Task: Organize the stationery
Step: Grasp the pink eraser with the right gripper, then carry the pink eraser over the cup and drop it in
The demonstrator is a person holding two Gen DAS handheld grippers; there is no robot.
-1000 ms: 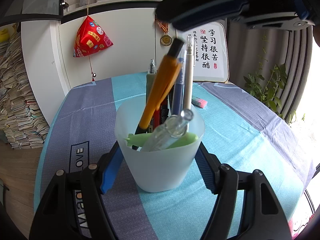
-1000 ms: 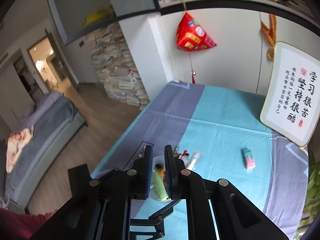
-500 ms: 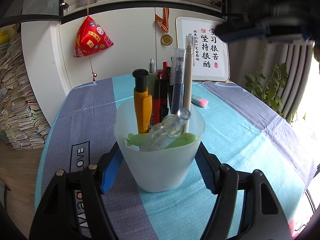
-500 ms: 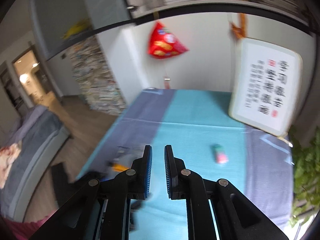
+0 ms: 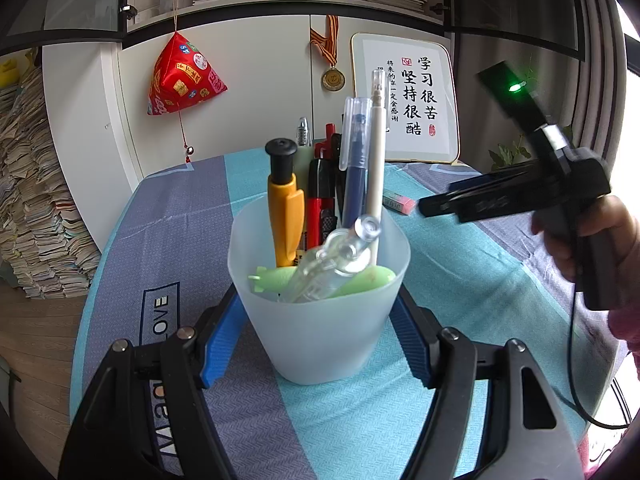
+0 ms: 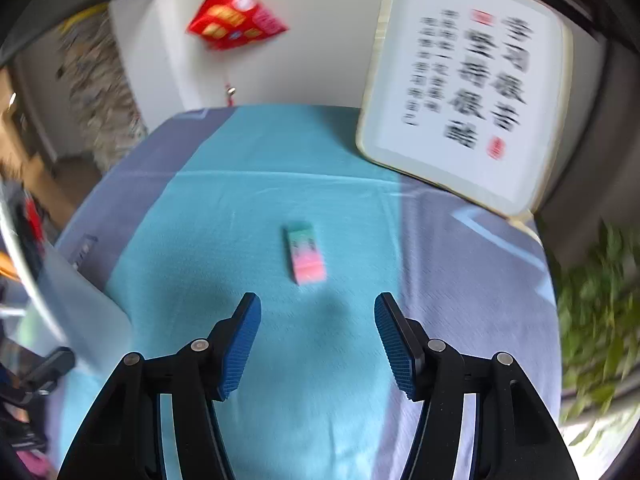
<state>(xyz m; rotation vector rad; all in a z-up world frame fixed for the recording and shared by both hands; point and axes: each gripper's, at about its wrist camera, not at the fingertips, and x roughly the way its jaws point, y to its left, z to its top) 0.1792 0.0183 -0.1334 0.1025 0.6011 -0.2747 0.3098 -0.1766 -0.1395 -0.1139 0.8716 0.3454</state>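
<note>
Table (image 6: 248, 208) w/ teal-and-grey woven cloth. Left gripper (image 5: 316, 344) points down-fwd, blue ribbed pads clamped on both sides of one frosted plastic cup (image 5: 320, 320) full of pens. Right gripper (image 6: 318, 344), in a hand (image 5: 580, 236) at right, tilts down; jaws have just been opening, stand wide, empty. One pink-green block eraser (image 6: 306, 256) lies flat on cloth just ahead of them.
</note>
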